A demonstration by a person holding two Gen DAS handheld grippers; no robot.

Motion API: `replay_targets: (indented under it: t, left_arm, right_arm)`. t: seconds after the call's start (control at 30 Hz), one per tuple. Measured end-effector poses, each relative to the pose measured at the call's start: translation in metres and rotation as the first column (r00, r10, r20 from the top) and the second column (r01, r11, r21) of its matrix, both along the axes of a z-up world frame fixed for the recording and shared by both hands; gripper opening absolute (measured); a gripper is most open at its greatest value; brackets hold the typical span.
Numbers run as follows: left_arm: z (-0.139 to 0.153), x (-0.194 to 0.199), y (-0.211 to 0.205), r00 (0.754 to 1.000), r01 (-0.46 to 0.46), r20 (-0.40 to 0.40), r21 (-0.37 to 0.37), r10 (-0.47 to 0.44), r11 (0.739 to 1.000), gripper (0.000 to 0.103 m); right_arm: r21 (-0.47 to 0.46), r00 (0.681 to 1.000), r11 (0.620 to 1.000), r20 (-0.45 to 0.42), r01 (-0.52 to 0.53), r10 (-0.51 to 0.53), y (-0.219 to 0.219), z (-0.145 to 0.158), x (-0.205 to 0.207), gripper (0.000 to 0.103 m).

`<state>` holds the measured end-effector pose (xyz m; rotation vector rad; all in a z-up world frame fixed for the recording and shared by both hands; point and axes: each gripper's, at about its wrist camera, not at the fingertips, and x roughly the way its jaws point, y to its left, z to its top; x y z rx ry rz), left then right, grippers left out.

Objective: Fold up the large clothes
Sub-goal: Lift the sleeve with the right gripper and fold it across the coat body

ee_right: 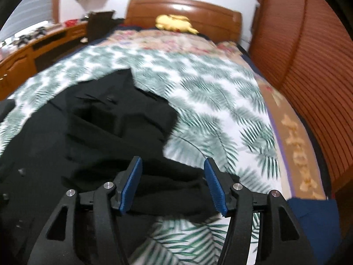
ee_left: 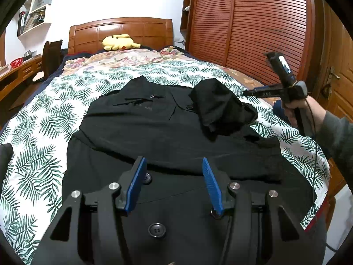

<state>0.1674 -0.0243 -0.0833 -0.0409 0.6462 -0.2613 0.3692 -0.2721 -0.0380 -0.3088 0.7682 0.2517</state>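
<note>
A large black coat (ee_left: 154, 132) with round buttons lies spread on the leaf-print bedspread (ee_left: 33, 154). One sleeve (ee_left: 220, 108) is folded in over its right side. My left gripper (ee_left: 174, 161) is open and empty, low over the coat's near part. In the left wrist view my right gripper (ee_left: 247, 93), held in a hand, hovers over the bed's right side, past the sleeve. In the right wrist view the right gripper (ee_right: 173, 161) is open and empty above the coat's (ee_right: 88, 132) right edge and the bedspread (ee_right: 220, 110). This view is blurred.
A yellow plush toy (ee_left: 120, 42) lies by the wooden headboard (ee_left: 121, 31). A slatted wooden wardrobe (ee_left: 253, 22) stands at the right of the bed. A desk (ee_left: 17, 72) and chair (ee_left: 51, 57) stand at the left. A blue cloth (ee_right: 313, 218) lies at the bed's near right.
</note>
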Motion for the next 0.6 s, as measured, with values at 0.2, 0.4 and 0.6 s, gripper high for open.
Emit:
replay_targets:
  t: [0.2,0.4,0.6]
  left_arm:
    - [0.0,-0.001,-0.001,1.0,0.002,0.0,0.003,-0.002,1.0,0.052]
    - [0.0,0.0,-0.001,1.0,0.003,-0.006,0.003,-0.003,1.0,0.052]
    - [-0.001,0.002,-0.002,1.0,0.002,-0.012,0.009,-0.002,1.0,0.052]
  right_arm:
    - [-0.029,0.99,0.993,-0.073,0.117,-0.119,-0.039,-0.034,0.025,0.061]
    - [-0.026,0.972,0.984,-0.15,0.179,-0.181,-0.062,-0.063,0.038,0.067]
    - [-0.01,0.96,0.98,-0.2,0.197,-0.195,-0.067,-0.081,0.041,0.072]
